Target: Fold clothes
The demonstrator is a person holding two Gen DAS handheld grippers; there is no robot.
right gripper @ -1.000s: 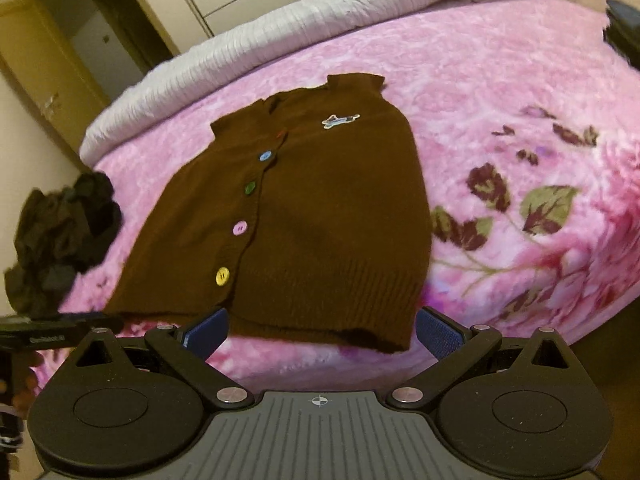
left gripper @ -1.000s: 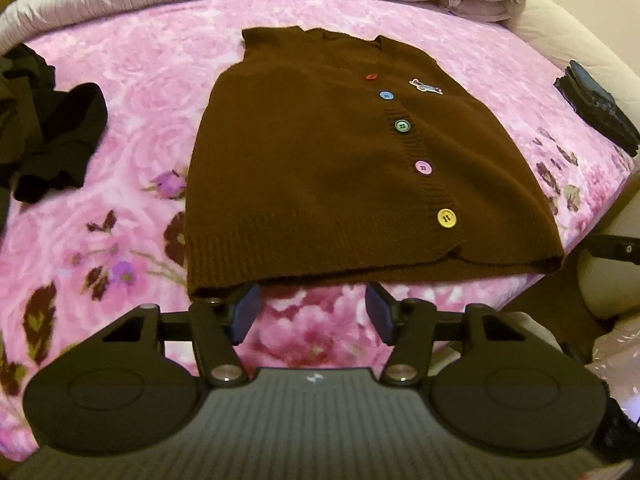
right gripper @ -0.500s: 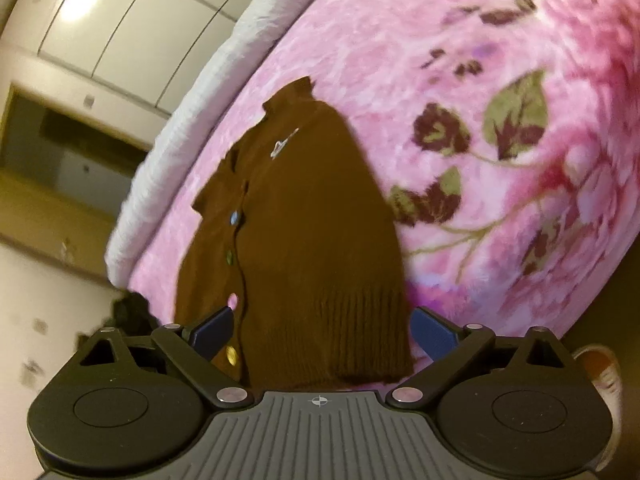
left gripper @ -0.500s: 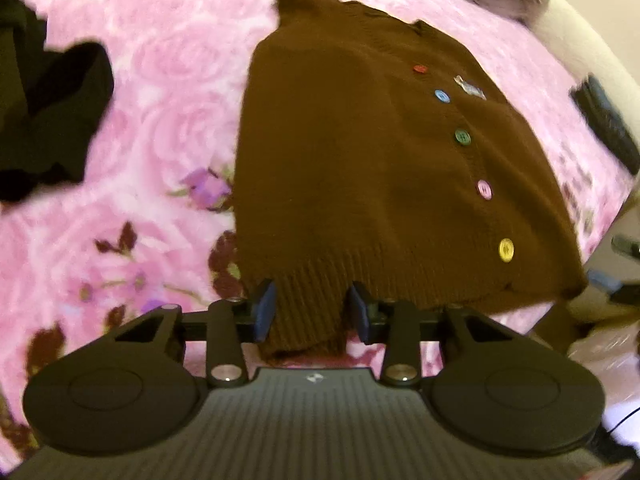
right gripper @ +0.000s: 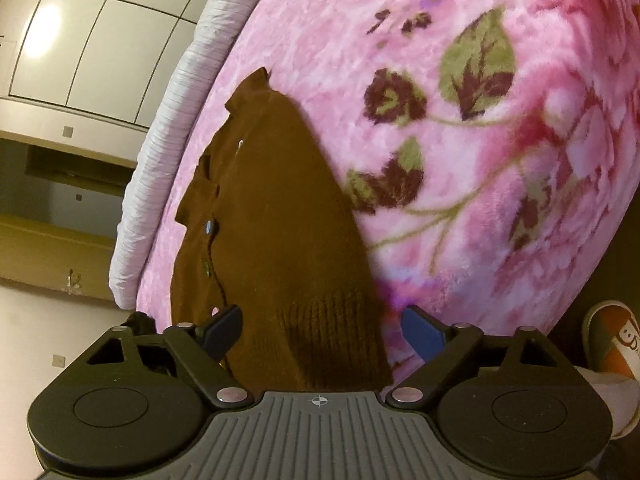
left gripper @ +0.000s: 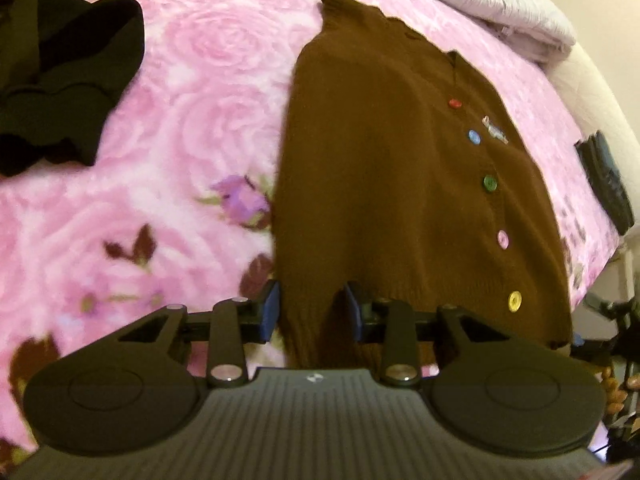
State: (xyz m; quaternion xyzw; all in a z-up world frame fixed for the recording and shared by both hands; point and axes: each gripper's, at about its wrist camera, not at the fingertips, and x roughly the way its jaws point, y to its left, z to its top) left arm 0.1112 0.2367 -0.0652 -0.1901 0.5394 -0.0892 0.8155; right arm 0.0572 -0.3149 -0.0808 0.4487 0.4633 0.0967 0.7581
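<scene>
the left gripper (left gripper: 310, 312) has its jaws part-way apart, straddling the ribbed hem of the brown knitted vest (left gripper: 392, 184). the right gripper (right gripper: 320, 332) gapes wide around the hem's other corner. the vest lies flat, buttons up, on the pink floral blanket (left gripper: 180, 120), near dark clothes (left gripper: 60, 76).

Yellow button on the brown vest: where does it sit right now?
In the left wrist view the yellow button is lowest in the button row on the brown vest, at right near the hem, below the pink button, right of the left gripper.
</scene>
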